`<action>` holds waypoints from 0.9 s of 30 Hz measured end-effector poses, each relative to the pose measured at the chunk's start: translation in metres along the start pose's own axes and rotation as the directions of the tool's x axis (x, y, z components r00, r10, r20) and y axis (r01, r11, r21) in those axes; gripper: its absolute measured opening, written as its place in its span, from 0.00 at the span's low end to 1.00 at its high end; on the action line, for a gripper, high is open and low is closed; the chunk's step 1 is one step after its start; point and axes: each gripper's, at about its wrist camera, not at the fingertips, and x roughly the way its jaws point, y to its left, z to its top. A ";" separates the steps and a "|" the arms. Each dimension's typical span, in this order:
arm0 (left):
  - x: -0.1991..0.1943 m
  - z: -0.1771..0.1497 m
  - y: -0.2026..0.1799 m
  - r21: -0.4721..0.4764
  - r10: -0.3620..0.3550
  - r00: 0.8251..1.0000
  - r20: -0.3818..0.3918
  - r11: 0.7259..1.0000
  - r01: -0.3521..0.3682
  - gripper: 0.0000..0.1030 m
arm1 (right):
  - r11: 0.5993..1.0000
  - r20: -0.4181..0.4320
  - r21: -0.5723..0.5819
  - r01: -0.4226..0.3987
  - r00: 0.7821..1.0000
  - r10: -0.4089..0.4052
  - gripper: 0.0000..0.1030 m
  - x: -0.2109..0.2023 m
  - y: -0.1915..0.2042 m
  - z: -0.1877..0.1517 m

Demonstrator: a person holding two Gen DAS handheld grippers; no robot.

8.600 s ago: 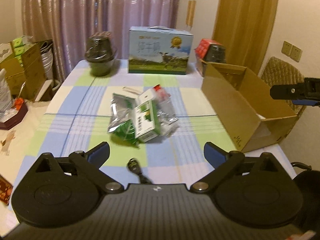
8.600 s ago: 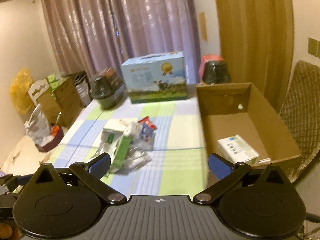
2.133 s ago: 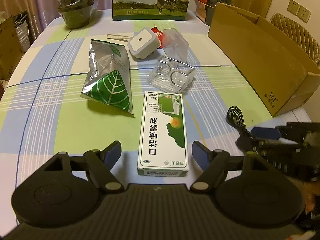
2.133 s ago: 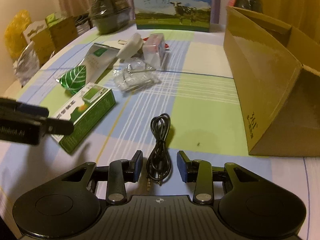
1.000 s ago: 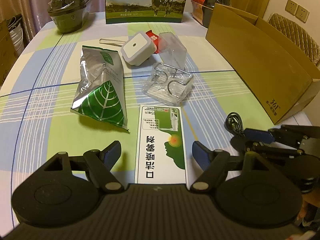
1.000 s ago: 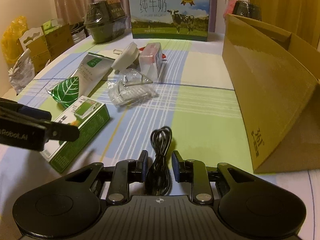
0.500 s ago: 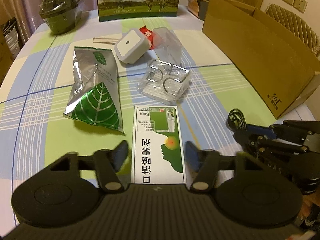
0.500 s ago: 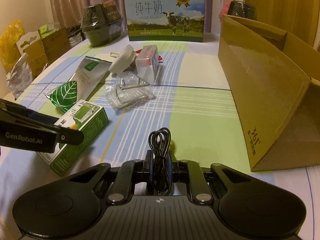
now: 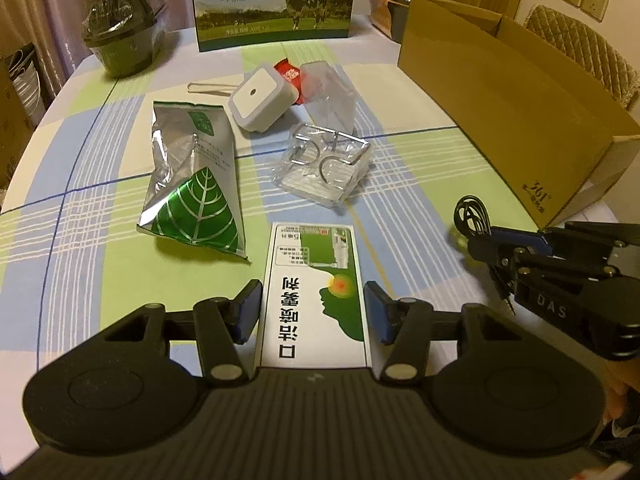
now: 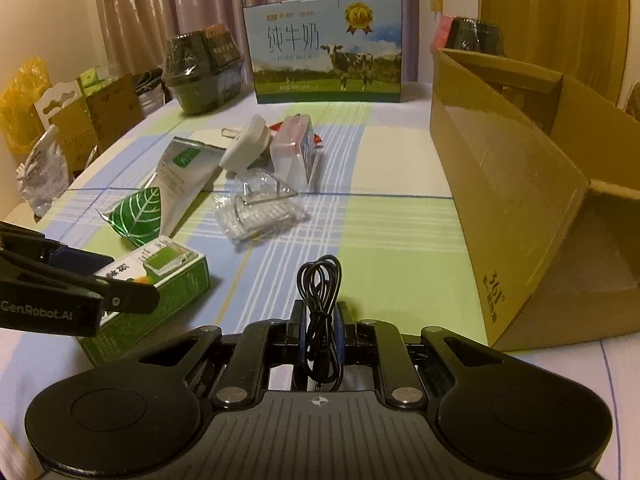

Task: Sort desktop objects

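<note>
Nearest, left hand-held gripper [image 9: 313,307] clamped across the sides of a green-and-white box [image 9: 316,292] lying flat on the checked counter [image 9: 100,272], blue pads pressed to both long edges. Just to its right, right hand-held gripper [image 10: 319,322] pinched tight on a coiled black cable [image 10: 320,292], loop sticking out past the fingertips above the counter, plug end hanging back toward the camera. Beyond the box, to the left, a silver pouch [image 9: 192,176] with a green leaf, lying flat; to the right of that, a clear plastic pack [image 9: 324,168] with metal hooks inside. Farther on, a white square plug-in unit [image 9: 258,98] leaning against a clear case [image 9: 330,94], a red wrapper [image 9: 289,74] tucked between them, a metal clip [image 9: 208,88] just left. Along the right edge of the counter, an open cardboard box [image 9: 500,120], flaps up, inside hidden from both views. At the far end, a milk carton [image 9: 274,0] with a cow picture, a dark wrapped tub [image 9: 124,40] to its left, curtains behind.
</note>
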 end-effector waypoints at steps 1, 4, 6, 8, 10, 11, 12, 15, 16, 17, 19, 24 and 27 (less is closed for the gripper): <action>-0.003 0.000 -0.001 0.000 0.001 1.000 0.005 1.000 -0.001 0.48 | 1.000 0.001 0.000 0.000 1.000 0.000 0.10 -0.002 0.000 0.000; -0.010 0.001 -0.003 0.000 -0.002 1.000 0.014 1.000 0.002 0.48 | 1.000 0.007 -0.001 0.002 1.000 -0.002 0.10 -0.006 0.000 0.001; -0.014 0.000 -0.006 0.006 -0.005 1.000 0.013 1.000 0.005 0.48 | 1.000 0.009 0.000 0.004 1.000 -0.004 0.10 -0.008 -0.001 0.002; -0.015 -0.003 -0.007 0.006 -0.003 1.000 0.011 1.000 0.002 0.48 | 1.000 0.010 0.004 0.004 1.000 -0.005 0.10 -0.010 -0.001 0.001; -0.015 -0.006 -0.008 0.006 -0.001 1.000 0.007 1.000 0.001 0.48 | 1.000 0.006 0.003 0.003 1.000 -0.003 0.10 -0.011 -0.001 0.000; -0.015 -0.009 -0.008 0.008 -0.001 1.000 0.002 1.000 0.001 0.48 | 1.000 0.003 0.002 0.002 1.000 -0.002 0.10 -0.011 -0.001 -0.001; -0.013 -0.012 -0.009 0.010 -0.002 1.000 0.002 1.000 0.002 0.48 | 1.000 -0.002 0.002 0.000 1.000 0.000 0.10 -0.010 0.000 -0.002; -0.004 -0.018 -0.010 0.012 -0.002 1.000 -0.027 1.000 0.002 0.49 | 1.000 -0.017 -0.003 0.001 1.000 -0.001 0.10 -0.006 0.001 -0.004; 0.000 -0.020 -0.011 0.022 0.005 0.999 -0.033 1.000 -0.004 0.49 | 1.000 -0.020 -0.003 0.000 1.000 0.000 0.10 -0.005 0.001 -0.005; 0.002 -0.021 -0.013 0.033 0.012 0.999 -0.035 0.999 -0.011 0.49 | 1.000 -0.023 -0.003 0.000 1.000 0.000 0.10 -0.004 0.002 -0.005; 0.008 -0.024 -0.015 0.047 0.025 0.999 -0.041 0.999 -0.023 0.49 | 1.000 -0.033 -0.004 -0.001 0.999 0.000 0.10 -0.001 0.002 -0.006; 0.013 -0.027 -0.016 0.045 0.033 0.998 -0.044 0.998 -0.031 0.49 | 1.000 -0.053 0.005 -0.010 0.999 0.010 0.10 0.004 0.001 -0.009; 0.008 -0.026 -0.015 0.034 0.033 0.999 -0.034 0.999 -0.032 0.49 | 1.000 -0.024 0.002 -0.014 1.000 0.014 0.10 -0.001 0.002 -0.005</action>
